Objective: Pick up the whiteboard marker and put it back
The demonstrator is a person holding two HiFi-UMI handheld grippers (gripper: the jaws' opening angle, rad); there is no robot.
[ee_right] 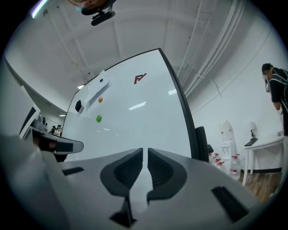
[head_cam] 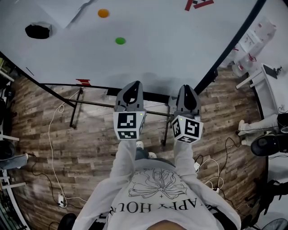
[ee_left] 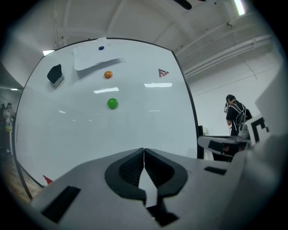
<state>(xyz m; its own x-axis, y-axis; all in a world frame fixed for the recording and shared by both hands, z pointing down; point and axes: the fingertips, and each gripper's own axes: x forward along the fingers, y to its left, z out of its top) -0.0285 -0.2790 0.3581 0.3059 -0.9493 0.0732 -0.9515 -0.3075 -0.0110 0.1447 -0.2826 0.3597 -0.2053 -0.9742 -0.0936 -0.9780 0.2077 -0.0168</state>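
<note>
- Facing a big whiteboard (head_cam: 171, 49), we hold both claws level and side by side, near its lower edge.
- Our left claw (ee_left: 144, 155) is clenched: its ribbed pads meet at the tips, with nothing between them.
- Our right claw (ee_right: 145, 157) is slightly released, with a narrow gap between its pads, and it grasps nothing.
- We cannot pick out the marker for certain. A small red thing (head_cam: 83, 81) sits at the board's lower edge, left of the left claw and well apart from both claws.
- On the board we see a green dot (head_cam: 120, 41), an orange dot (head_cam: 103, 13) above it, a black eraser (head_cam: 38, 31) farther left and a sheet of paper (ee_left: 94, 57).
- Below us, cables (head_cam: 54, 130) trail across the wooden floor (head_cam: 90, 143).
</note>
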